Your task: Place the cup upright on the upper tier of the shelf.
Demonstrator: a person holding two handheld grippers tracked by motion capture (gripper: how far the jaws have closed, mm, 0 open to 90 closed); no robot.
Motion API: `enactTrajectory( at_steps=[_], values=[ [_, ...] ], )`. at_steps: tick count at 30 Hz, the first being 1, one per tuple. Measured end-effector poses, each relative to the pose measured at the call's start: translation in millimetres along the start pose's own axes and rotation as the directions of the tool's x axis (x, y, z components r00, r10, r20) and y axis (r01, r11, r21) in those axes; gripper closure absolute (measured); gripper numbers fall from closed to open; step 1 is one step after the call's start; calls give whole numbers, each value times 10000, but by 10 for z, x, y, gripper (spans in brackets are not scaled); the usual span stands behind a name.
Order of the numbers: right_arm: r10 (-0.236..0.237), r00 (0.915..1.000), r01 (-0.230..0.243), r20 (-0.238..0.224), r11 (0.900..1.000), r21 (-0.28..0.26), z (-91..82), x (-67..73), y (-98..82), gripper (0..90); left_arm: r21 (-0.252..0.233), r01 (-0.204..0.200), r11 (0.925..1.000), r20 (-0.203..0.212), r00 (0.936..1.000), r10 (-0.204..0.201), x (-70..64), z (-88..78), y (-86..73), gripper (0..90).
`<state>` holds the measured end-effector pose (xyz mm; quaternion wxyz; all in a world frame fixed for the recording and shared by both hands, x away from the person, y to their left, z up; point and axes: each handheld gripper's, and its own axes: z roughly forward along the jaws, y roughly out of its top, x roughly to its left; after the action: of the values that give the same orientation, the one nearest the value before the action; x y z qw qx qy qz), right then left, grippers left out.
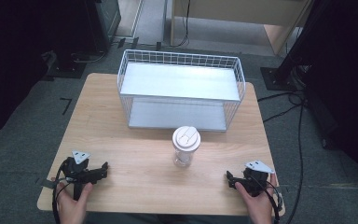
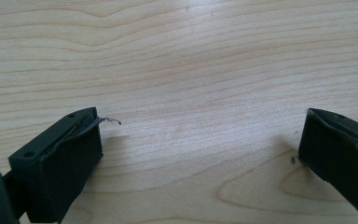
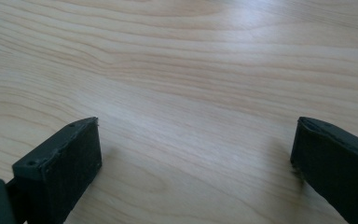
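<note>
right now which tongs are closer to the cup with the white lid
Right, narrowly. The right tongs rest at the table's near edge, a little right of the cup. The left tongs rest at the near-left corner, farther off. Both are open and apart from it.

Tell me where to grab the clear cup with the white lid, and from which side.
Grip the clear cup around its see-through body below the white lid, coming in level from the near side. It stands upright in the open, with the wire shelf rack close behind it. The right gripper, jaws open, looks slightly nearer.
</note>
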<state>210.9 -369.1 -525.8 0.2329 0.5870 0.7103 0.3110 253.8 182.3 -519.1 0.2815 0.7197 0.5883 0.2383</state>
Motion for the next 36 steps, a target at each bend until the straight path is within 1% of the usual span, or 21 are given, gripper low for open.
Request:
enactTrajectory(
  at_steps=[1, 2, 3, 6, 7, 9, 10, 11, 12, 14, 15, 16, 17, 19, 20, 21, 27, 28, 29, 34, 36],
  values=[
    [0, 10000, 0, 0, 10000, 0, 0, 0, 0, 16, 2, -2, 10000, 1, 10000, 2, 0, 0, 0, 0],
    [-59, 9998, 57, -204, 9999, -118, 18, 23, 24, 17, 0, -2, 10000, -2, 10000, 2, 0, 0, 0, 0],
    [-19, 9997, 14, -259, 9998, -206, 22, 50, 37, 17, 2, 5, 10000, 5, 10000, -5, 2, -1, 0, 0],
    [-298, 9981, 272, -536, 9985, -477, 18, 161, 114, 17, -18, 27, 10000, 22, 10000, -26, 4, -1, -1, 0],
    [-298, 9981, 272, -536, 9985, -477, 18, 161, 114, 17, 2, 1, 10000, 5, 10000, -1, 2, -1, 0, 0],
    [-655, 9960, 615, -607, 9959, -669, 10, 275, 181, 17, -2, 10, 10000, 9, 10000, -10, 2, -1, 0, 0],
    [-875, 9930, 813, -791, 9936, -787, 5, 377, 245, 17, 2, -4, 10000, 0, 10000, 4, 0, 0, 0, 0],
    [-939, 9921, 871, -835, 9928, -817, 2, 415, 268, 17, 1, -2, 10000, 0, 10000, 2, 0, 0, 0, 0],
    [-939, 9921, 871, -835, 9928, -817, 2, 415, 268, 17, 1, -1, 10000, 0, 10000, 1, 0, 0, 0, 0],
    [-1140, 9879, 1032, -1055, 9894, -1025, -7, 525, 333, 17, 3, -4, 10000, -1, 10000, 4, 0, 0, 0, 0],
    [-1291, 9831, 1153, -1298, 9874, -1088, -18, 618, 382, 17, -1, -1, 10000, -6, 10000, 1, 0, 0, -1, 0],
    [-1291, 9831, 1153, -1298, 9874, -1088, -18, 618, 382, 17, -1, -1, 10000, -6, 10000, 1, 0, 0, -1, 0],
    [-1394, 9807, 1239, -1370, 9855, -1158, -20, 647, 397, 17, -3, 1, 10000, -5, 10000, -1, 0, 0, -1, 0],
    [-1496, 9769, 1306, -1528, 9832, -1277, -25, 733, 436, 17, 1, -2, 10000, -1, 10000, 2, 0, 0, -1, 0],
    [-1527, 9739, 1308, -1678, 9822, -1346, -21, 790, 464, 17, -2, 4, 10000, -3, 10000, -4, 0, 0, -1, 0],
    [-1527, 9739, 1308, -1678, 9822, -1346, -21, 790, 464, 17, -1, 1, 10000, 1, 10000, -1, 0, 0, -1, 0],
    [-1634, 9648, 1343, -2061, 9798, -1483, 14, 954, 530, 17, 1, -3, 10000, -7, 10000, 3, 0, 0, 0, 0],
    [-1694, 9621, 1394, -2139, 9790, -1485, 20, 994, 542, 17, 3, -3, 10000, -1, 10000, 3, 0, 0, 0, 0],
    [-1694, 9621, 1394, -2139, 9790, -1485, 20, 994, 542, 17, 1, -1, 10000, -6, 10000, 1, 0, 0, 0, 0],
    [-1732, 9549, 1358, -2412, 9771, -1639, 48, 1081, 570, 17, 1, -3, 10000, -1, 10000, 3, 0, 0, 0, 0],
    [-1728, 9543, 1343, -2437, 9769, -1664, 50, 1100, 576, 17, 1, 0, 10000, 0, 10000, 0, 0, 0, 0, 0]
  ],
)
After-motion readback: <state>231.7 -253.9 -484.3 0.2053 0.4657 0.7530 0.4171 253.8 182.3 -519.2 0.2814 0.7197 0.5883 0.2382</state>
